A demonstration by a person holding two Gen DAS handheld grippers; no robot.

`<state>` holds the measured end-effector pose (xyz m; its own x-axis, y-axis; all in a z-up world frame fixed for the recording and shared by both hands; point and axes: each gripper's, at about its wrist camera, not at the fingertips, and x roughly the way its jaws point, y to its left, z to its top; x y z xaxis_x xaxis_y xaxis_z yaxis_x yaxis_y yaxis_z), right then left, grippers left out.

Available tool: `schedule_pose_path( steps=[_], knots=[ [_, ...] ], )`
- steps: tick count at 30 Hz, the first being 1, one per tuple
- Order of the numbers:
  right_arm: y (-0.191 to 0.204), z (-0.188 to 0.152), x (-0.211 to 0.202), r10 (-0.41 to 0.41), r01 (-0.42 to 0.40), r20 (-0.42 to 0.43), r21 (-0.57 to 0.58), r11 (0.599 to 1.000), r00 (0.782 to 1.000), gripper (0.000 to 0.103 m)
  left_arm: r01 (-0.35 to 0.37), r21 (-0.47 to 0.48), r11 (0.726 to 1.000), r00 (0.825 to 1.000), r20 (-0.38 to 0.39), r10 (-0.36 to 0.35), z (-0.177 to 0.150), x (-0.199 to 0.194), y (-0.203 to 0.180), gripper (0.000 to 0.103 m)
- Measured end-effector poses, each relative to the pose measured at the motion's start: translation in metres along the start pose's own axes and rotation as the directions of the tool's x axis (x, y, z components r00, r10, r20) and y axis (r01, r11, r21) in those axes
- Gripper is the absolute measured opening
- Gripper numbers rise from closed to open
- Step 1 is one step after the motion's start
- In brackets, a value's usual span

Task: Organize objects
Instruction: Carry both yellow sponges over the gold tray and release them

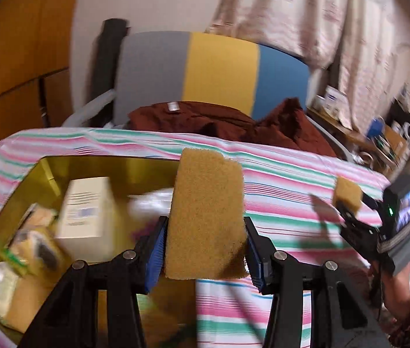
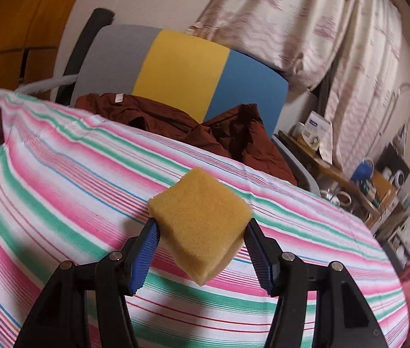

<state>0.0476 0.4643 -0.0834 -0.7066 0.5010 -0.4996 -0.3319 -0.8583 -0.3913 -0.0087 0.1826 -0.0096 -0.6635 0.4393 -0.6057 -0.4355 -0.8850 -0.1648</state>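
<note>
My left gripper (image 1: pixel 205 229) is shut on a tan sponge (image 1: pixel 206 214), held upright above the right rim of a gold box (image 1: pixel 103 163). The box holds a cream carton (image 1: pixel 87 207), small packets (image 1: pixel 35 245) and other items, blurred. My right gripper (image 2: pixel 200 232) is shut on a second, squarer yellow sponge (image 2: pixel 202 223), held tilted above the striped cloth (image 2: pixel 60 179). The right gripper also shows in the left wrist view (image 1: pixel 347 206), off to the right, with its sponge (image 1: pixel 347 194).
The striped cloth (image 1: pixel 292 179) covers the table. A dark red garment (image 1: pixel 219 121) lies at the far edge against a grey, yellow and blue chair back (image 1: pixel 219 66). A cluttered shelf (image 2: pixel 364 179) and curtains (image 2: pixel 321 29) stand at the right.
</note>
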Motion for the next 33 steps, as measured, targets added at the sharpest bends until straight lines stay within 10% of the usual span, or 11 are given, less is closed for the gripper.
schedule_pose_path(
  steps=[9,24,33],
  knots=[
    [0.035,0.007,-0.003,0.027,-0.032,-0.027,-0.176,0.984,0.999,0.06,-0.098,-0.134,0.986,0.995,-0.012,0.098,0.017,-0.01,0.094,0.05],
    [0.061,0.036,-0.083,0.312,-0.317,0.059,0.145,0.937,0.948,0.06,-0.181,-0.28,0.943,0.972,-0.199,0.127,0.046,0.046,0.188,0.05],
    [0.088,0.051,-0.108,0.434,-0.441,0.079,0.195,0.876,0.897,0.06,-0.156,-0.326,0.932,0.978,-0.184,0.1,0.044,0.045,0.189,0.086]
  ],
)
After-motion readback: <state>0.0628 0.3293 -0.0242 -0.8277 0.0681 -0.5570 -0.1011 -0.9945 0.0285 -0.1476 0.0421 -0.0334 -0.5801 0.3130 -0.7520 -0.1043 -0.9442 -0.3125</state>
